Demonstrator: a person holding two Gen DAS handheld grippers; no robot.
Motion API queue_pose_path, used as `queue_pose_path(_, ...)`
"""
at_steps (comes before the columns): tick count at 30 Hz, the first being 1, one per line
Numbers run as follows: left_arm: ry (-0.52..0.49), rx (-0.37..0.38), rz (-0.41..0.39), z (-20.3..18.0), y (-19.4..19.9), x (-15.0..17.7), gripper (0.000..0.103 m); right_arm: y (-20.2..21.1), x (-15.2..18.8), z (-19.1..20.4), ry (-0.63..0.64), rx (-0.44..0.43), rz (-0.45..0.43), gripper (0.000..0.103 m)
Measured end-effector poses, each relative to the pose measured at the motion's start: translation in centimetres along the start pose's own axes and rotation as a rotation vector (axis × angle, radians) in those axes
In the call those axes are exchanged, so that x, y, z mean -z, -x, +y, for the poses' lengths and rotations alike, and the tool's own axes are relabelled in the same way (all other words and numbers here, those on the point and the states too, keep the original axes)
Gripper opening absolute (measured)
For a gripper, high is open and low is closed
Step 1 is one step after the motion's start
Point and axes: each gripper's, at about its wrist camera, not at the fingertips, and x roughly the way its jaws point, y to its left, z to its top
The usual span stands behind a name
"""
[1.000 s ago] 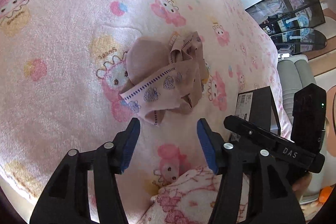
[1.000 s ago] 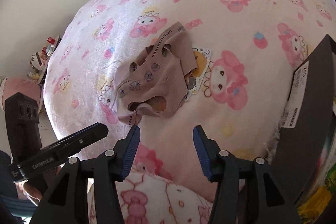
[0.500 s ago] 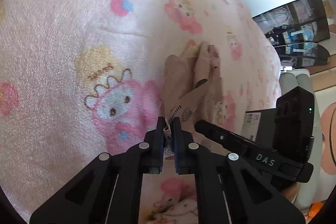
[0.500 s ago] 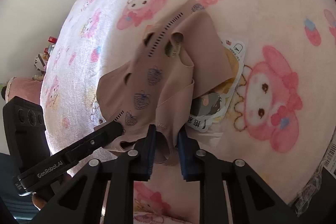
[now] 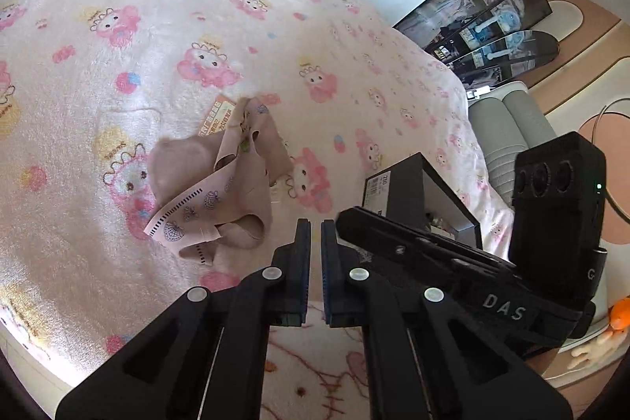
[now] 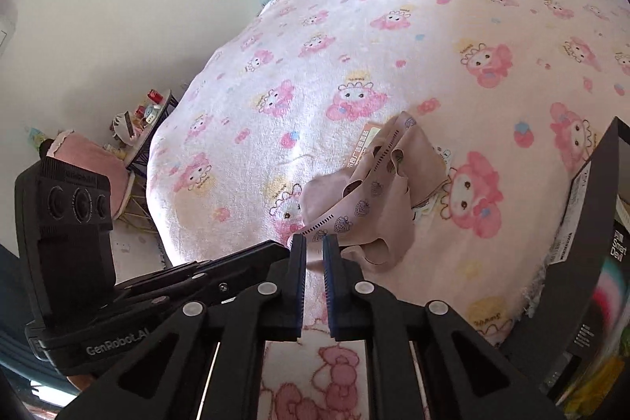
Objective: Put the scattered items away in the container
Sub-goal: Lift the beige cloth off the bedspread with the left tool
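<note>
Both hand-held grippers rose; garment [image 6: 366,207] slants up-right.

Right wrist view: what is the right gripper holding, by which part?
The right gripper pinches the beige garment, seemingly by its near edge; left gripper holds nothing.

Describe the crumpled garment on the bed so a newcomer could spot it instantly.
Start from the bed's pink cartoon-print blanket. Near its front edge, left of the black box, lies a crumpled beige garment. Unlike the orange printed packet peeking out beneath it, it is soft cloth with small dark shell-like prints and a dashed trim.
</note>
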Motion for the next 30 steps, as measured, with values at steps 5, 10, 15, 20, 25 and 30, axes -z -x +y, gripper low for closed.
queue_pose_path(5, 0.067, -0.146, 0.055, 3.7, -1.5, 0.6, 0.032, 0.4, 0.9, -1.6, -0.042, 0.049, 0.022, 0.012)
queue_pose_path(10, 0.11, -0.167, 0.123, 6.8, -3.5, 0.7, 0.049, -0.8, 0.8, -4.4, -0.145, 0.062, 0.003, 0.052)
queue_pose_path(15, 0.164, -0.182, 0.161, 9.5, -7.1, -0.5, 0.059, -5.4, -0.8, -6.5, -0.219, 0.096, 0.101, 0.052)
queue_pose_path(20, 0.206, -0.157, 0.195, 10.9, -10.2, -0.8, 0.071, -9.9, -1.0, -8.4, -0.264, 0.132, 0.182, 0.052)
queue_pose_path(25, 0.181, -0.124, 0.176, 11.1, -10.4, -0.7, 0.051, -13.4, -1.0, -8.8, -0.282, 0.066, 0.279, 0.052)
queue_pose_path(30, 0.121, -0.07, 0.204, 9.3, -10.6, 0.1, 0.004, -13.8, -0.8, -6.4, -0.169, -0.018, 0.314, 0.012)
